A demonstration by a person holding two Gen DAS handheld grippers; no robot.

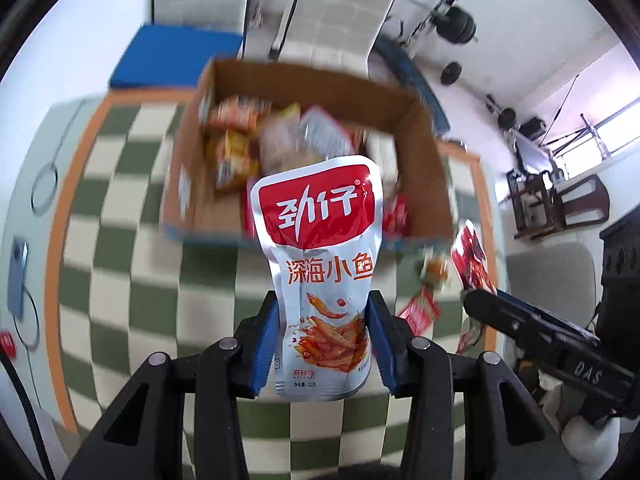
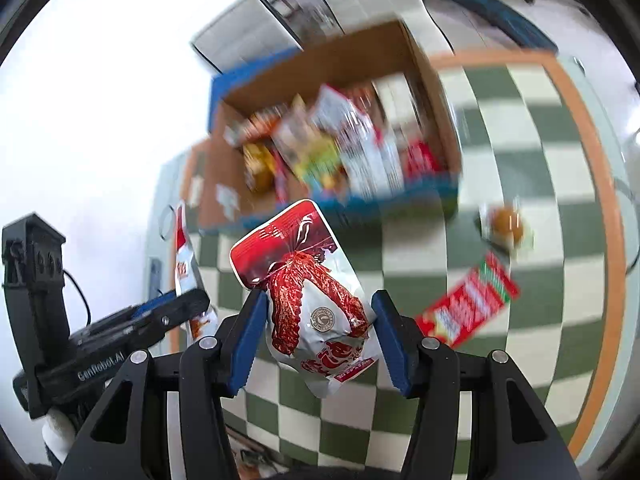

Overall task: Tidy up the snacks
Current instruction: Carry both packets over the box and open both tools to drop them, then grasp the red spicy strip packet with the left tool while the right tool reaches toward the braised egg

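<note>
Table: a green-and-cream checked cloth with an orange border (image 1: 132,264) covers it; both views are blurred away from the grippers.
Box: an open brown cardboard box with a blue base (image 1: 420,152) stands on the cloth, filled with mixed snack packets in red, yellow and silver; their labels are too blurred to read.
Loose snacks: a flat red packet with a green striped end (image 2: 468,308) and a small clear-wrapped round brown bun (image 2: 507,224) lie on the cloth, beside the box and apart from each other.
Other things: a blue phone with a cable (image 1: 18,276) lies on the pale table edge; white padded chairs (image 1: 340,12) stand beyond the box.
In the way: nothing lies between either held packet and the box opening.
Left gripper (image 1: 322,344): its blue pads are closed narrowly on the lower half of a white pouch with a red label and pictured fish strips (image 1: 320,248).
Left pouch position: upright, its top overlapping the box's near wall in this view, held above the cloth.
Right gripper (image 2: 318,338): its blue pads press both sides of a puffy white and red packet printed with red meat strips (image 2: 316,296).
Right packet position: tilted, top leaning left, just short of the box's blue near edge, clear of the cloth.
Grippers together: side by side, each visible in the other's view.
</note>
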